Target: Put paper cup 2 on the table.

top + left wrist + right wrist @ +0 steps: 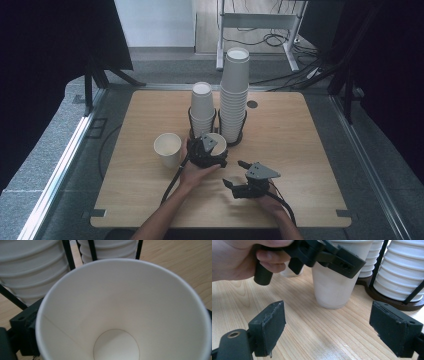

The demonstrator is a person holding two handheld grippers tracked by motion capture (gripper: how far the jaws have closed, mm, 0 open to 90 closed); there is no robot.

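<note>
A white paper cup (216,140) stands upright on the wooden table (300,150), just in front of two wire cup holders. My left gripper (207,150) reaches over its rim from the near side, jaws wide on either side of the cup and not pressing it. The left gripper view looks down into this empty cup (120,315). In the right gripper view the cup (332,287) rests flat on the table under the left gripper (324,255). My right gripper (234,173) hovers low to the right, open and empty, its pads (269,327) far apart.
A second loose cup (167,147) stands to the left. Behind, a short cup stack (202,107) and a tall stack (234,90) sit in black wire holders (387,300). Bare wood lies right of and in front of the grippers.
</note>
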